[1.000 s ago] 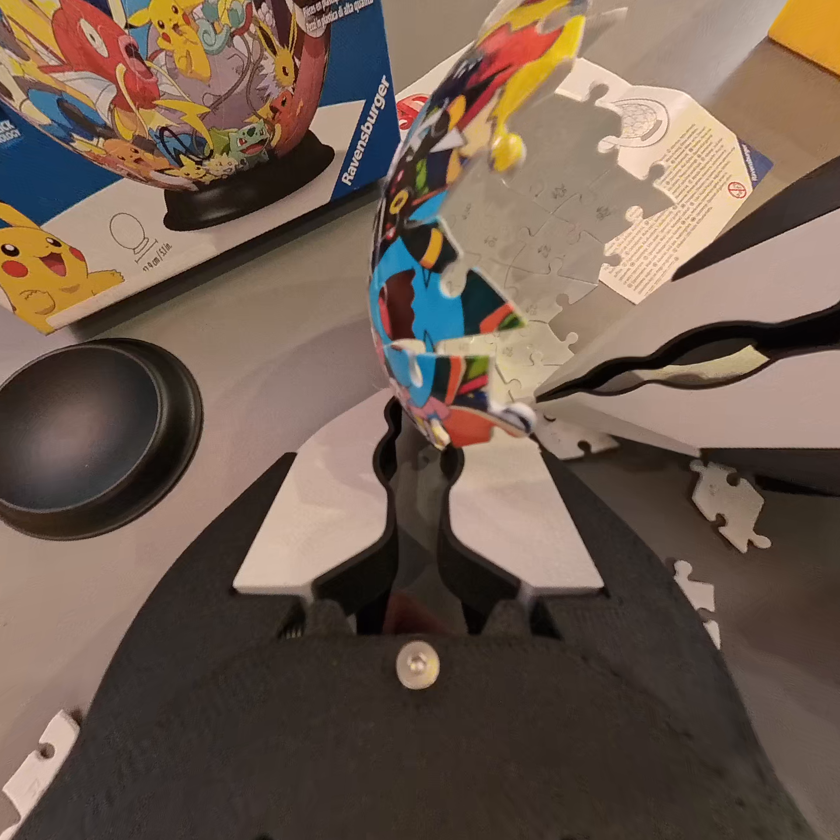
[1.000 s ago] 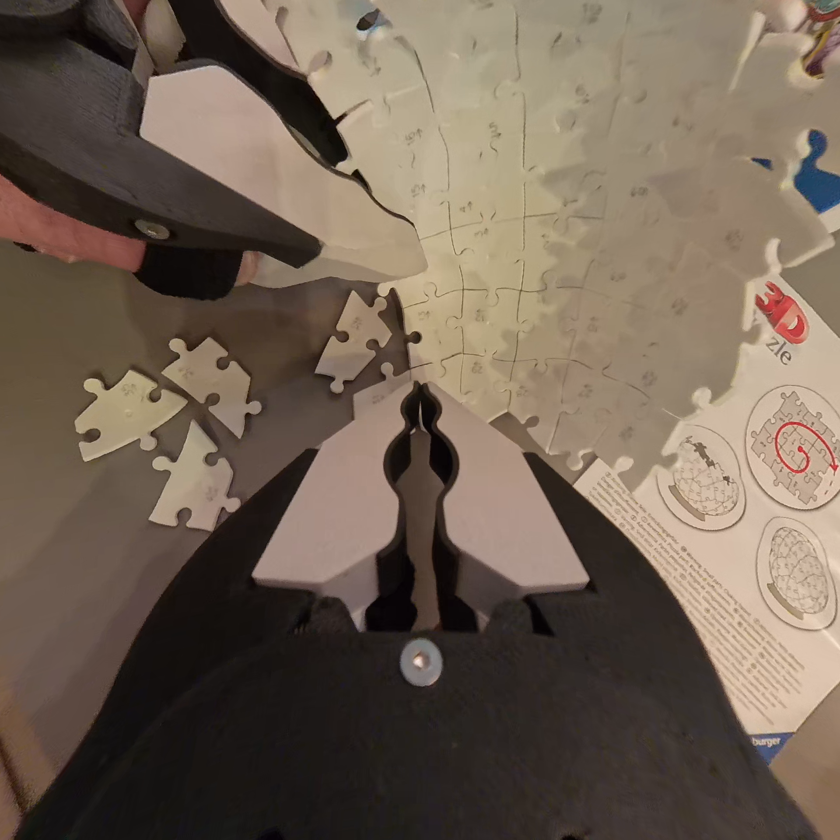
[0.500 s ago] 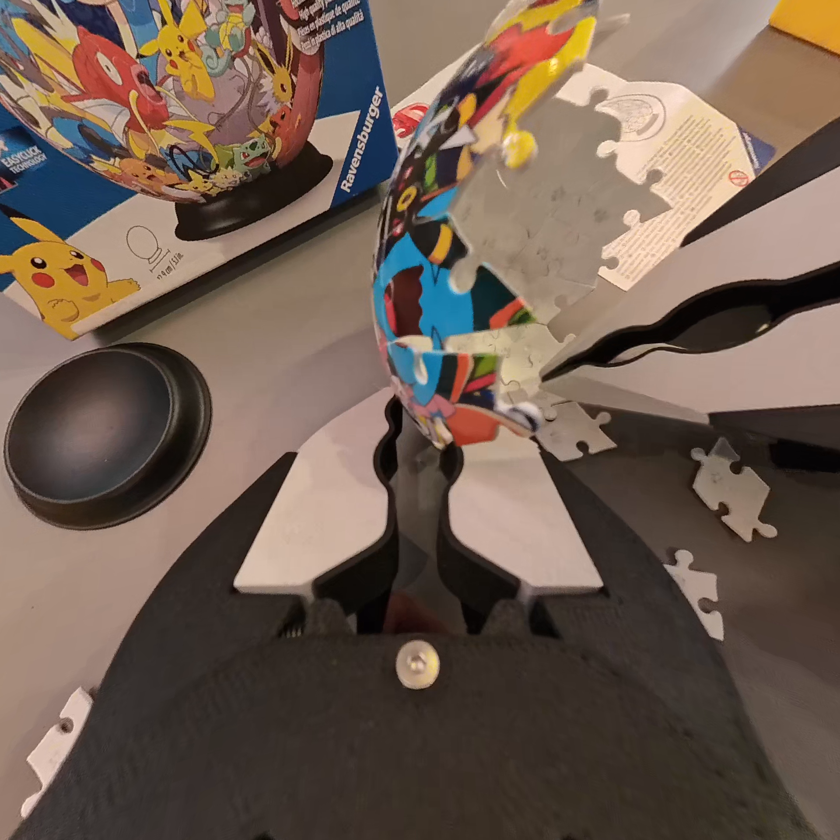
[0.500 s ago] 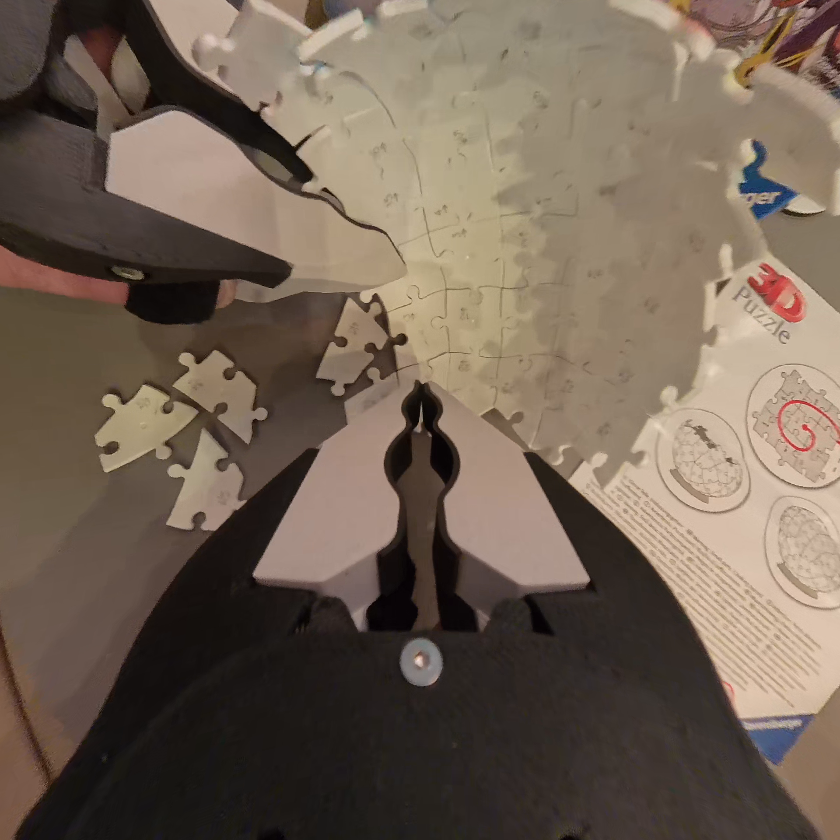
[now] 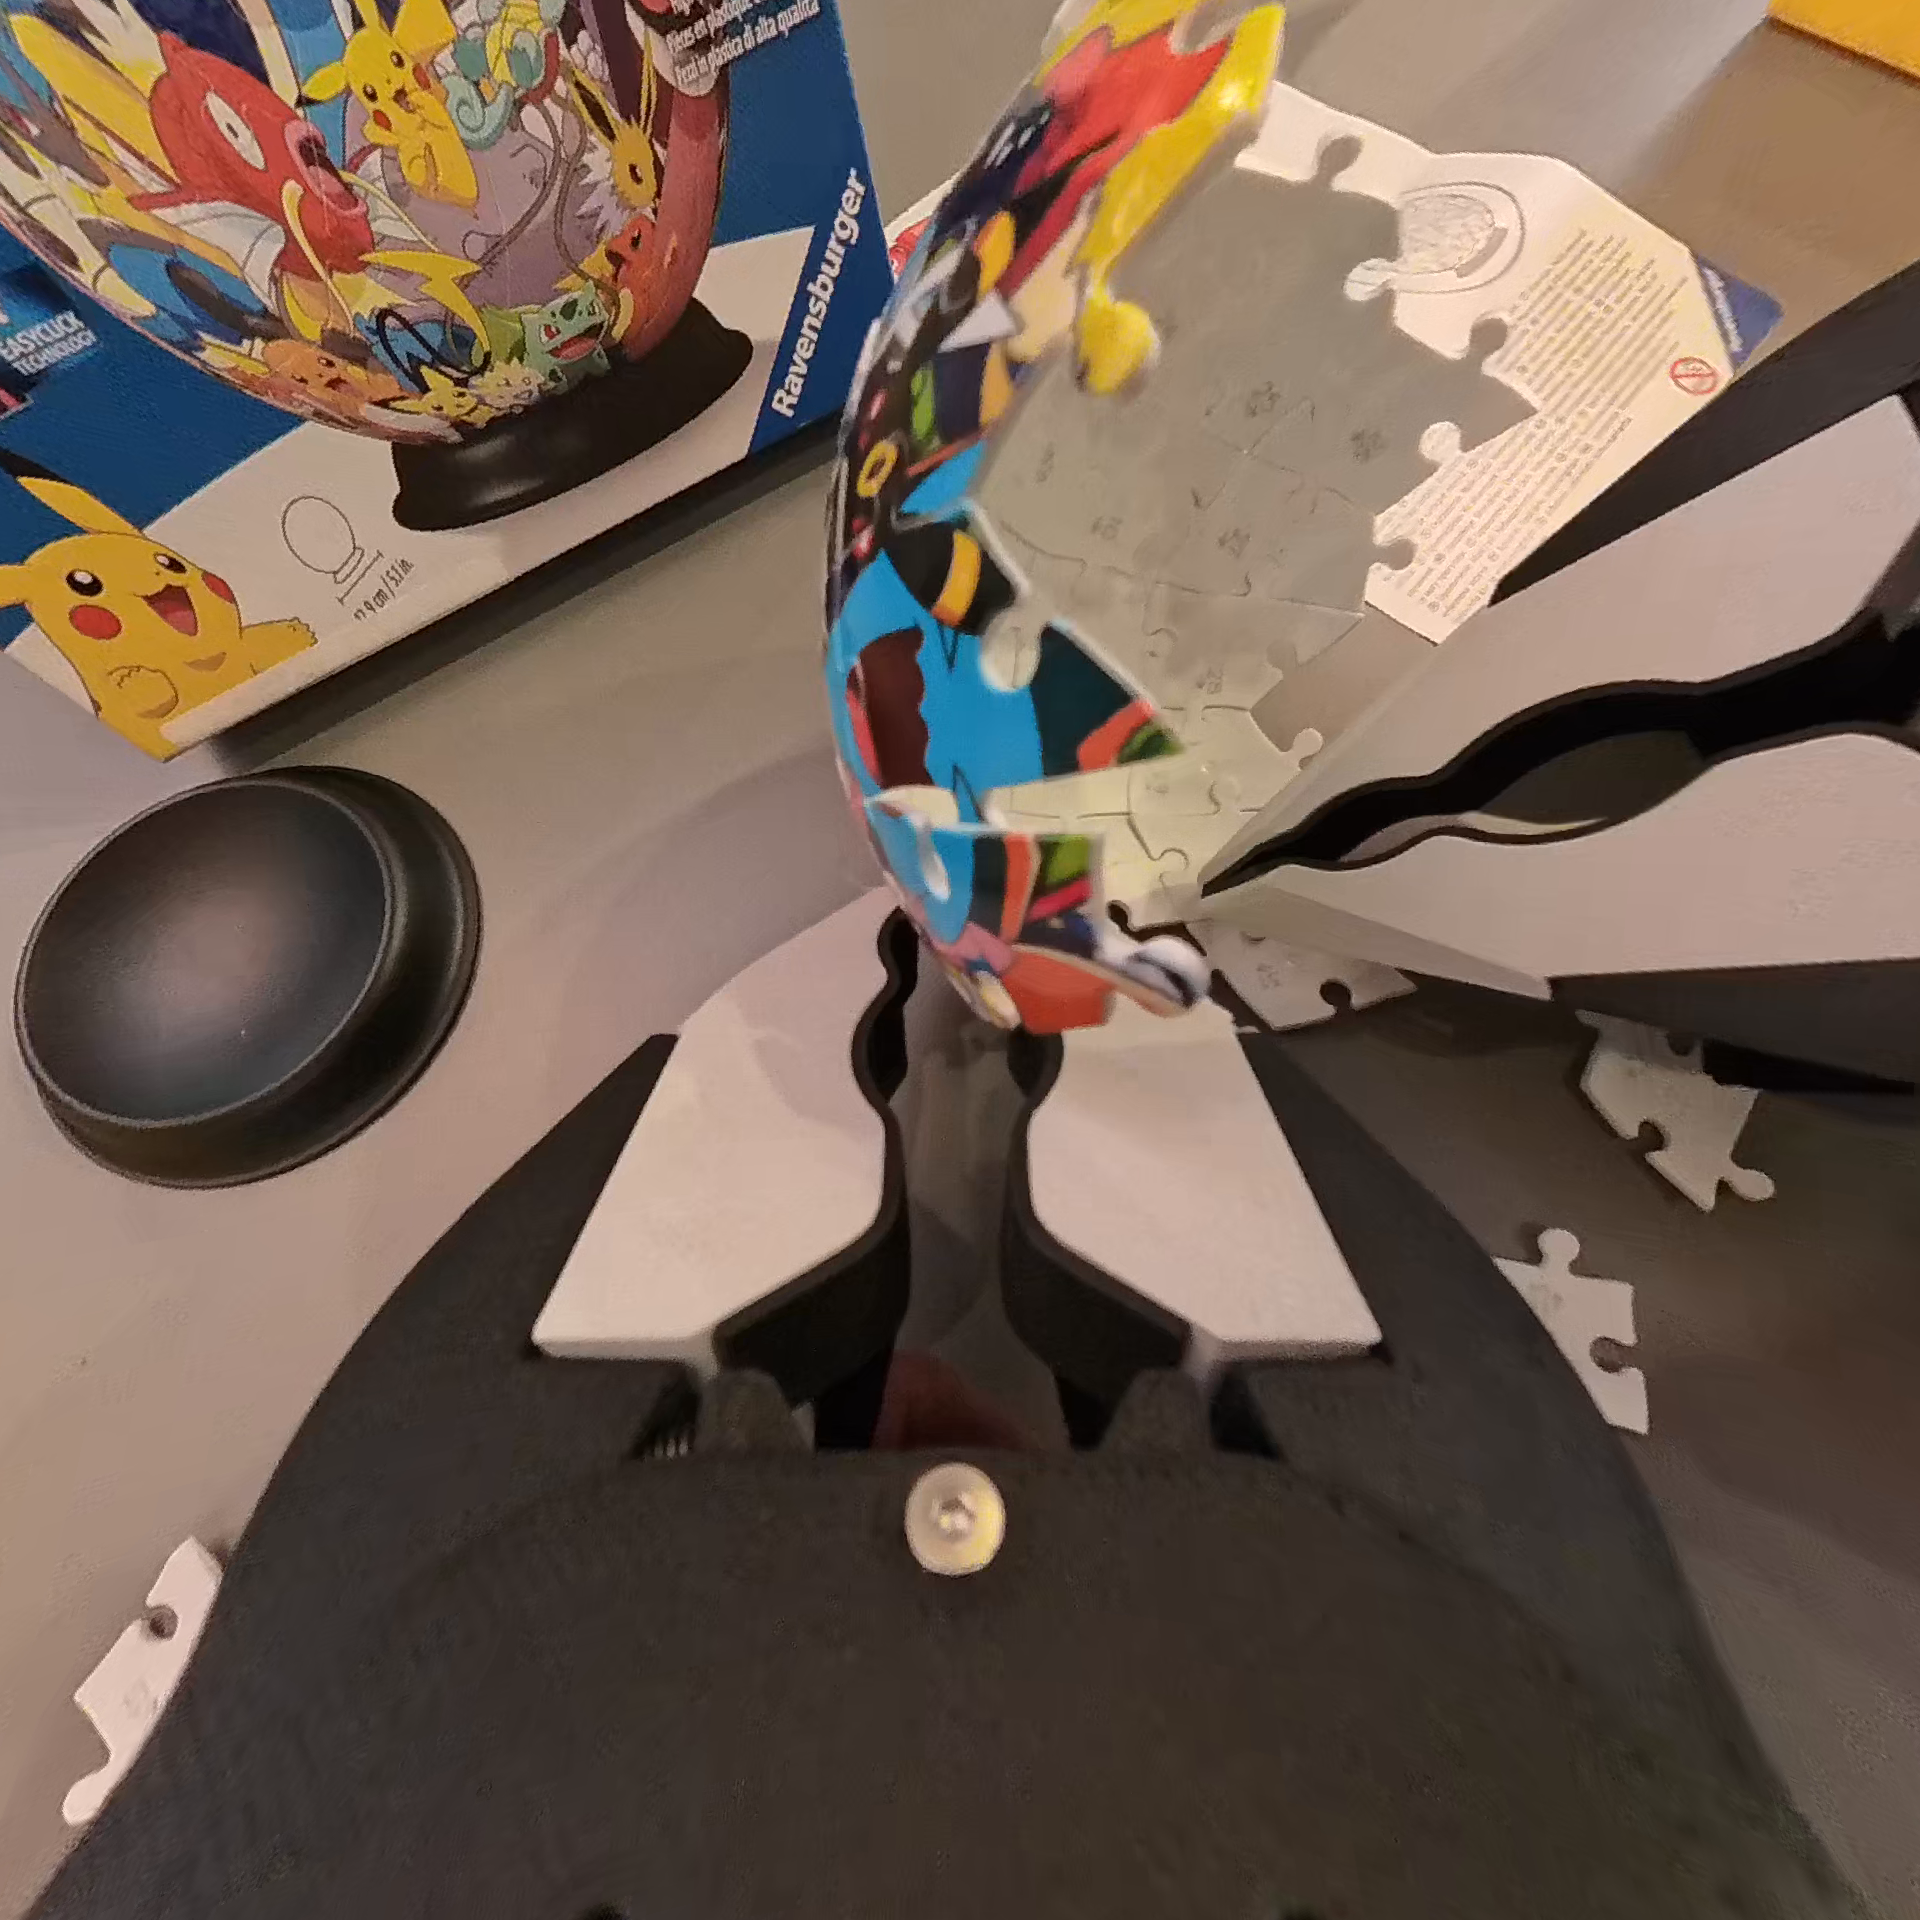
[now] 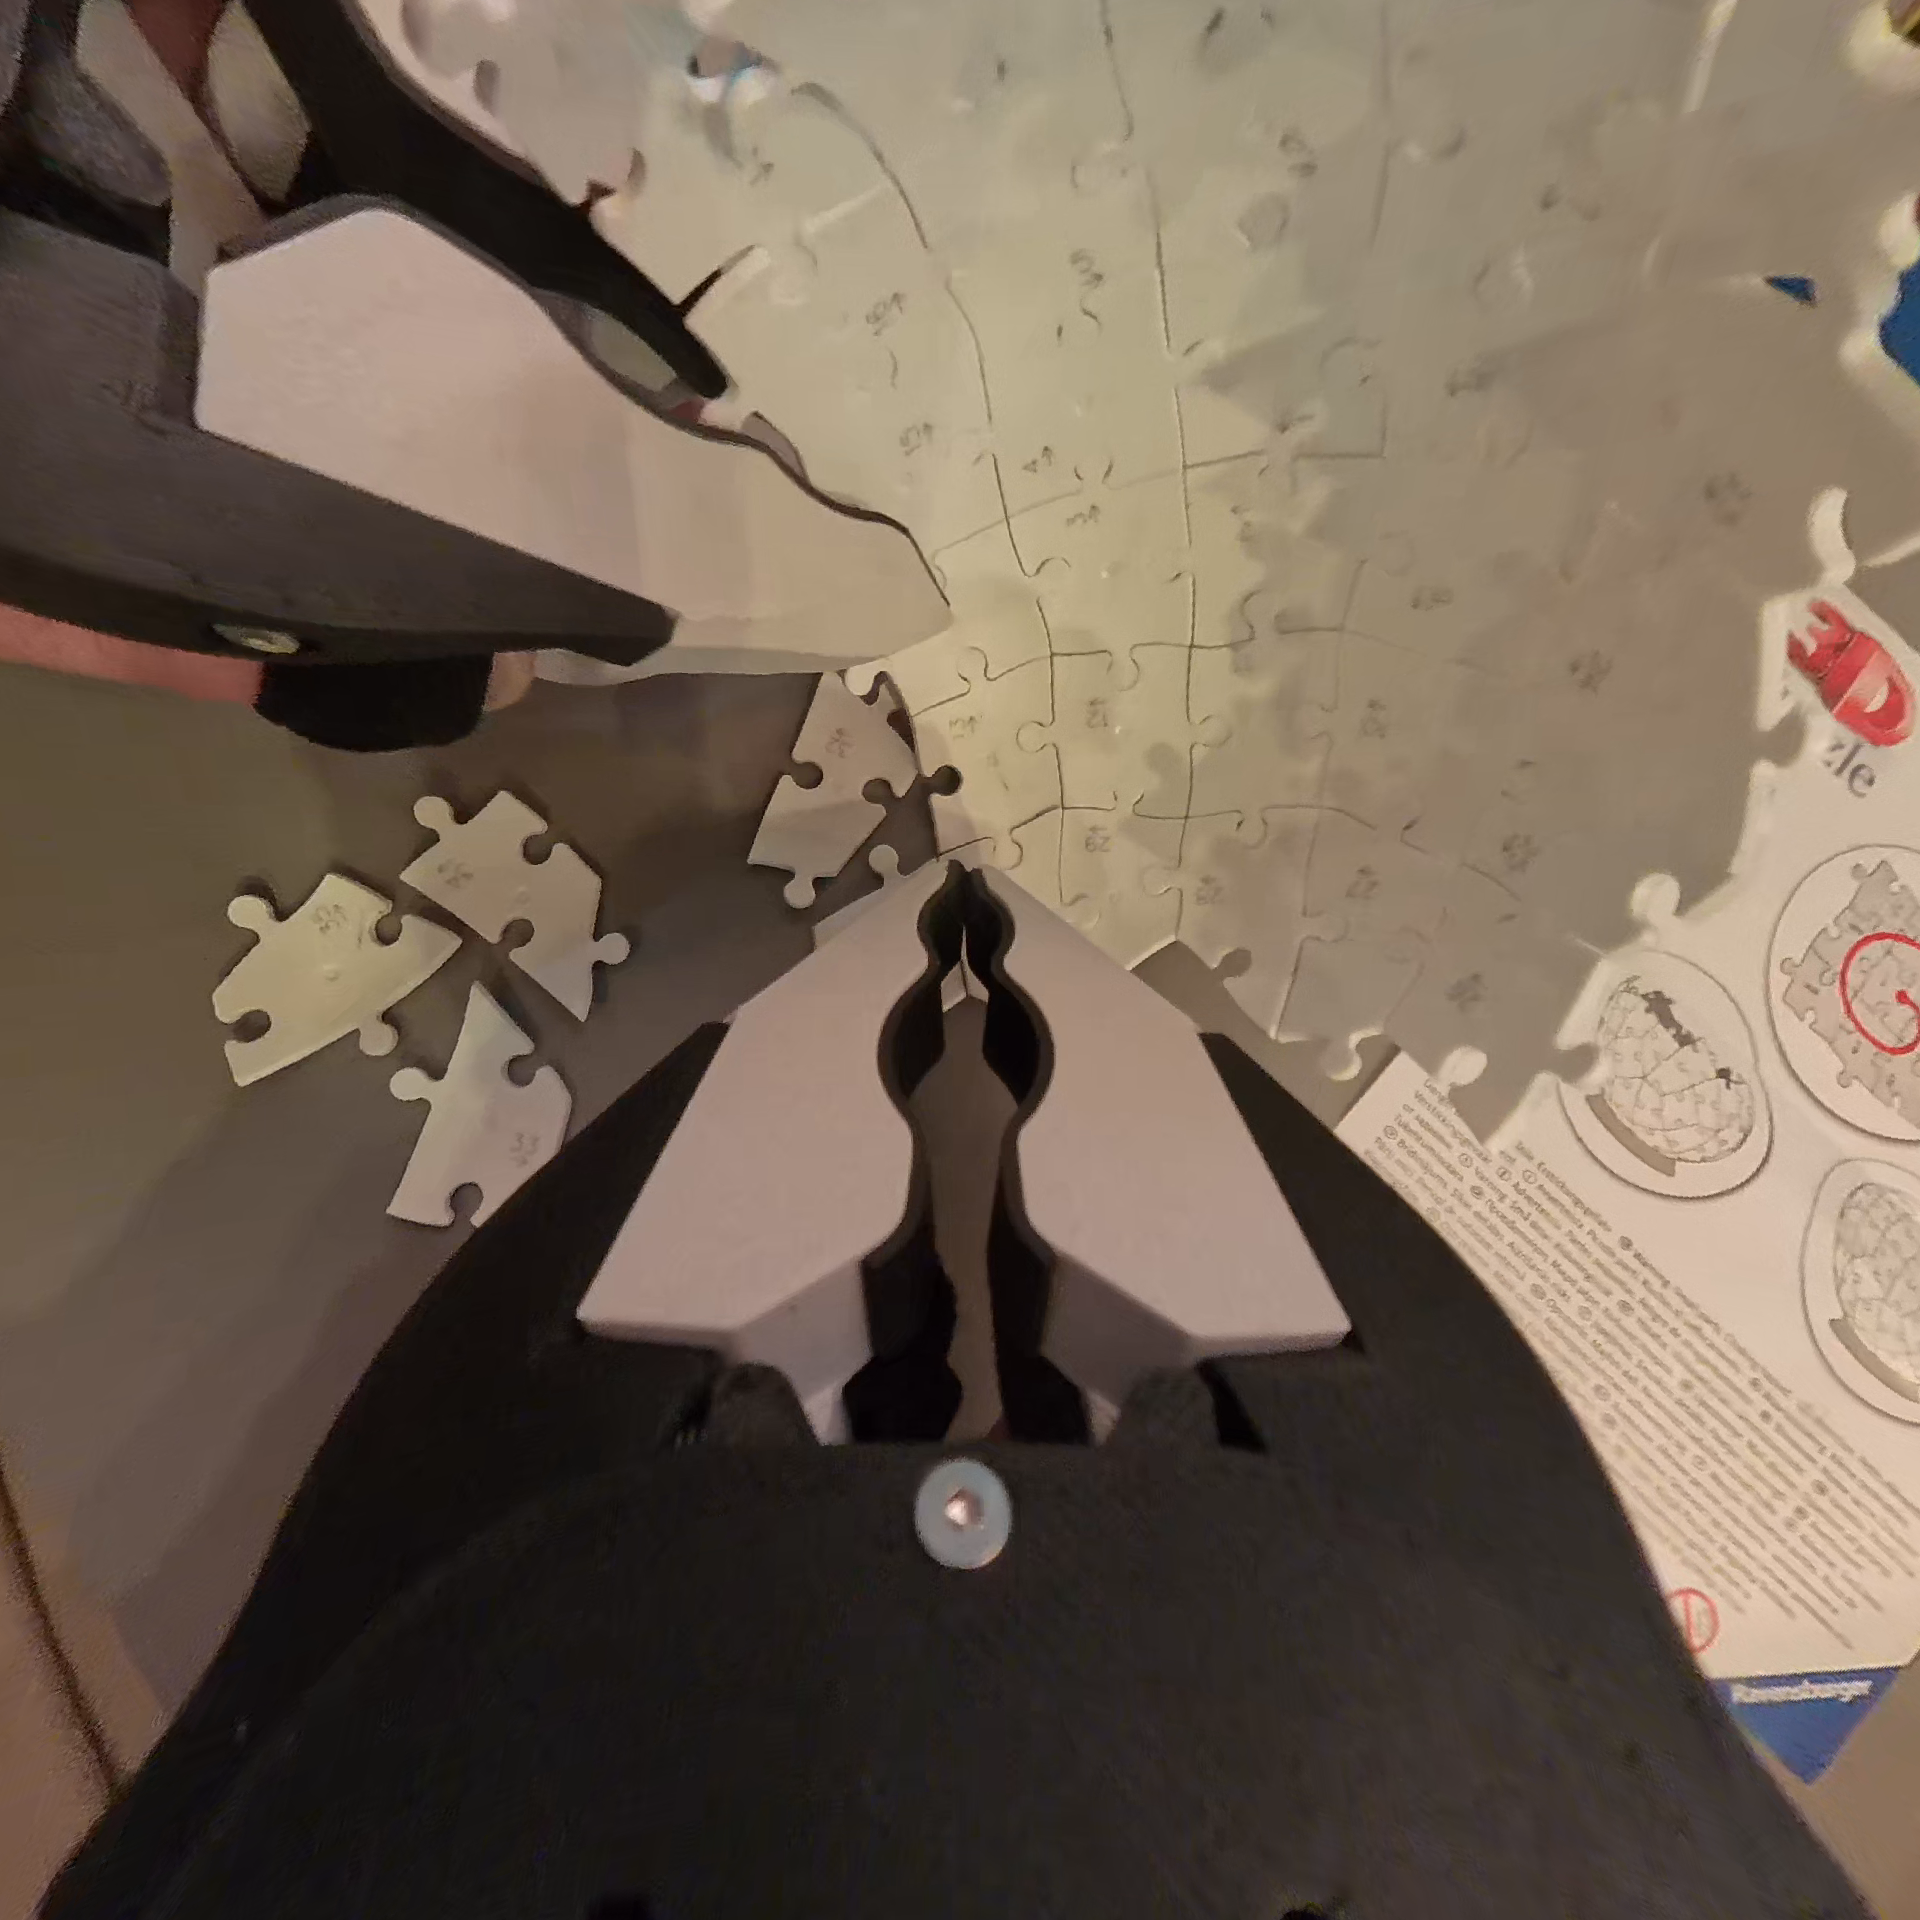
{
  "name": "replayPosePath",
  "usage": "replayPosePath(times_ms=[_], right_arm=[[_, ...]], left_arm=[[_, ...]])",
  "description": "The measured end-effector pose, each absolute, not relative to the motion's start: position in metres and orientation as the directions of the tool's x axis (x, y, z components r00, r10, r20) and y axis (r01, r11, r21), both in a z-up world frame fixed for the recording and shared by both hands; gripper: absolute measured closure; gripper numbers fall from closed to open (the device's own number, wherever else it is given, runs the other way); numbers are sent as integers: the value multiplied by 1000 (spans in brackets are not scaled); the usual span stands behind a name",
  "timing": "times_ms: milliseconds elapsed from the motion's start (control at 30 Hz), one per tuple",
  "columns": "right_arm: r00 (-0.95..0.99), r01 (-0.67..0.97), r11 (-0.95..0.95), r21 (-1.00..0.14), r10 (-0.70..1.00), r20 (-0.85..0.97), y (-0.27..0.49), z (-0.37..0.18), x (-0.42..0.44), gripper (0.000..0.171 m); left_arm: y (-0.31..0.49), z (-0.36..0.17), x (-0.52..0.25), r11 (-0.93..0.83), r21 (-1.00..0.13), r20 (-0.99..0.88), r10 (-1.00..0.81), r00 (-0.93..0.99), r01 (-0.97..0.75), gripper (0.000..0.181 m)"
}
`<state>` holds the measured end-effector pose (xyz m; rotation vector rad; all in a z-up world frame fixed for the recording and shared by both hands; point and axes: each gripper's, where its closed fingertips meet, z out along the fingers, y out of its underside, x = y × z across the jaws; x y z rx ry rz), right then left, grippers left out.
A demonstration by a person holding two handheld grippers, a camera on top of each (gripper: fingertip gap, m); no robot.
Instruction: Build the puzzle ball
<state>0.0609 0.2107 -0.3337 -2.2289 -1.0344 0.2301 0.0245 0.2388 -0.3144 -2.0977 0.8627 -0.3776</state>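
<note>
L gripper (image 5: 961,956) jaws nearly closed, pinching w/ tips; R gripper (image 6: 964,883) tips pressed together.

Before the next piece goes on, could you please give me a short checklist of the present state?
1. Left gripper grips the lower rim of the half-built colourful puzzle shell: ok.
2. Right gripper shut on the shell's rim from the pale inner side: ok.
3. Shell raised off the grey table: ok.
4. Loose pale puzzle pieces lie face down within view: ok.
5. Black round stand sits unoccupied: ok.
6. Which piece fits next: cannot tell.
</note>
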Motion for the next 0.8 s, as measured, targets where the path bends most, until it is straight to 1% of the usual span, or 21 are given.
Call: replayPosePath(times_ms=[300,533,700,800], right_arm=[[676,609,-475,-635,730,101,211,-333,61,171],[673,608,-480,-632,734,89,212,-333,69,171],[677,577,-473,-666,733,66,209,-315,71,171],[681,571,-481,-665,730,57,204,-311,76,171]], left_arm=[[234,-315,21,-431,-779,-34,-695,718,-454,165],[230,-317,19,-451,-774,-3,-699,715,-444,164],[231,-316,18,-444,-777,-19,-691,723,-445,166],[231,-316,18,-443,-778,-27,-686,727,-447,166]])
